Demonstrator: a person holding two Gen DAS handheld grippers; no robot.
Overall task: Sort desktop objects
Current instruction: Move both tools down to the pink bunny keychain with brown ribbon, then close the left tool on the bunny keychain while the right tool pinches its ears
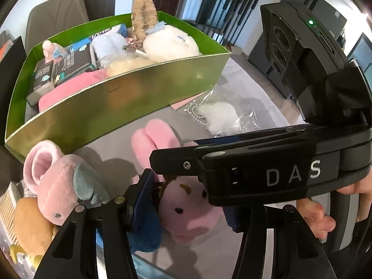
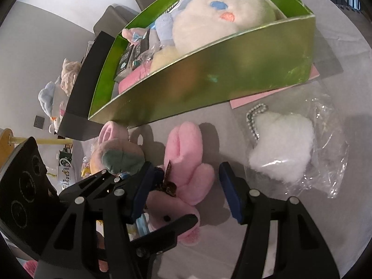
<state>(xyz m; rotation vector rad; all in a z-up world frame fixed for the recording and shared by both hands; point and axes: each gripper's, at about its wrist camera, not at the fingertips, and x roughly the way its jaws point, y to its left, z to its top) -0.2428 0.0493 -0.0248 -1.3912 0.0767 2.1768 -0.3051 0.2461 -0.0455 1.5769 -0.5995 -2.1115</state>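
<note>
left gripper point(image 1: 186, 205): angled steeply down, blue pads pinching pink bunny point(image 1: 186, 211) at the head, low on grey table point(image 1: 111, 158) | right gripper point(image 2: 183, 186): angled down, jaws spread astride the bunny's ears, right pad clear of it | green box point(image 1: 130, 97): far, full of plush | bagged white plush point(image 2: 281, 144): right.

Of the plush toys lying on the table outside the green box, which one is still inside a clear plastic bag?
The white fluffy plush with the bead chain, right of the pink rabbit. It alone lies in a clear bag; the other plush toys on the table are unwrapped.
</note>
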